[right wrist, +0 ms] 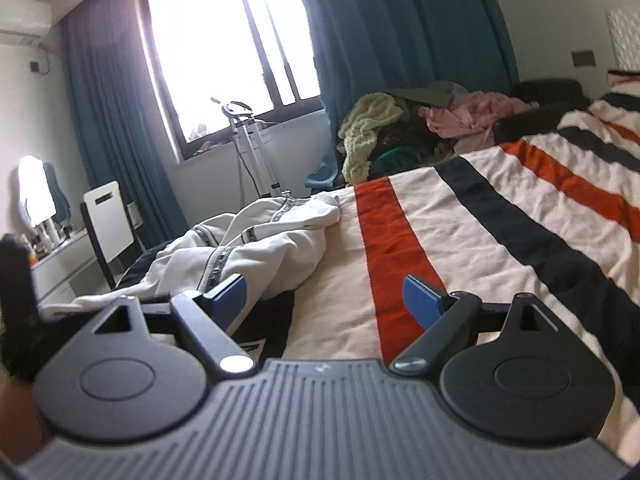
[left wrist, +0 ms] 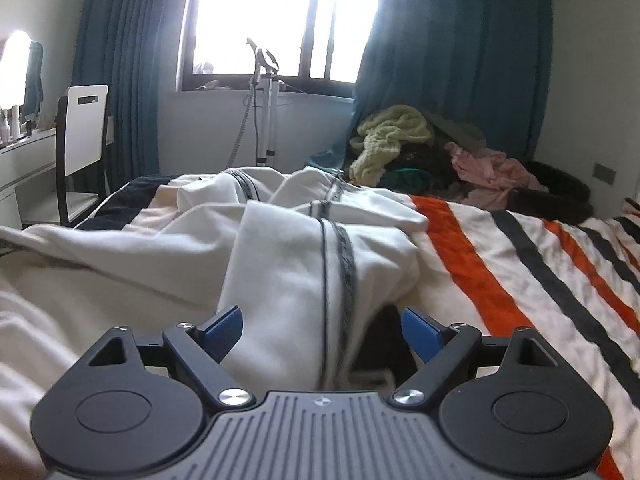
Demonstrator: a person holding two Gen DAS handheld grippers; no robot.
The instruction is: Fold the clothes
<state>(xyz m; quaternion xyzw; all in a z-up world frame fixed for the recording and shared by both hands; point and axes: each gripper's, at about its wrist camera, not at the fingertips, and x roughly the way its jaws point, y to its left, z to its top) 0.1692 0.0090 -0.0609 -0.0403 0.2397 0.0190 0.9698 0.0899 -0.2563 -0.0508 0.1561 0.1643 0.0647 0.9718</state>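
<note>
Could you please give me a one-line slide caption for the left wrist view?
Open left tool poised over a crumpled white garment on the striped blanket.

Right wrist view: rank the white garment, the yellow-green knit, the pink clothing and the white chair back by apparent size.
1. white garment, though it lies nearest the camera
2. yellow-green knit
3. pink clothing and white chair back: look alike, unranked

garment (left wrist: pixel 304 248) on bed (left wrist: pixel 520 264), pile (left wrist: pixel 420 148) behind
</note>
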